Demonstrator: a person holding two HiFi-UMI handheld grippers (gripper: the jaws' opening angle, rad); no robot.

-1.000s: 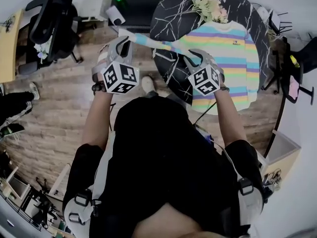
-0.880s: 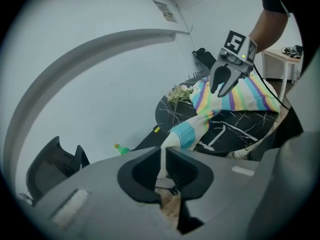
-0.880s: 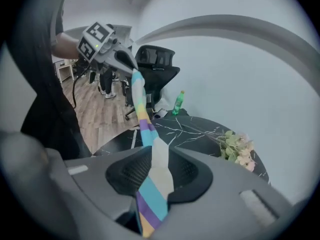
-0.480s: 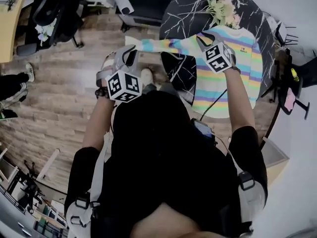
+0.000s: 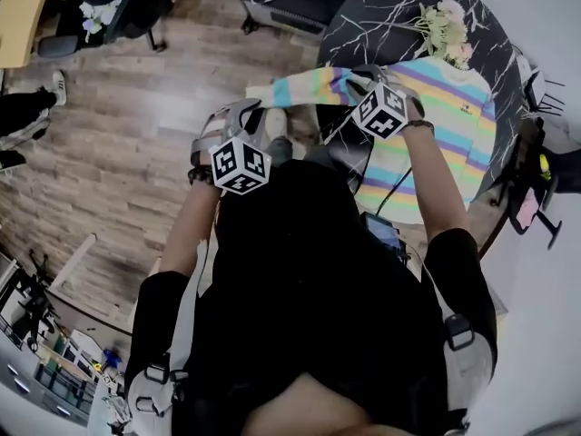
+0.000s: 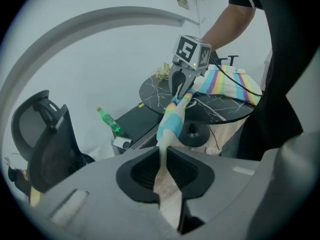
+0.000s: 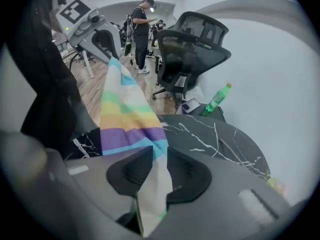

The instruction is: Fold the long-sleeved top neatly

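A pastel rainbow-striped long-sleeved top [image 5: 449, 107] lies on the round black marble table [image 5: 381, 16]. Its left sleeve [image 5: 309, 84] is stretched in the air off the table's left edge, between my two grippers. My left gripper [image 5: 252, 109] pinches the cuff end; its jaws are opening slightly with the cloth still between them [image 6: 161, 154]. My right gripper [image 5: 368, 75] is shut on the sleeve near the shoulder, and striped cloth runs through its jaws [image 7: 156, 156]. The left gripper view shows the sleeve [image 6: 170, 121] rising to the right gripper [image 6: 180, 86].
A bunch of pale flowers [image 5: 445, 25] lies at the table's far side. A green bottle [image 7: 217, 100] stands on the floor past the table by a black office chair [image 7: 192, 44]. A person [image 7: 142, 34] stands far off. The floor to the left is wood.
The right gripper left the table's near-left edge and now grips higher up the sleeve. The left gripper moved lower and nearer with the cuff. The sleeve is lifted between them.
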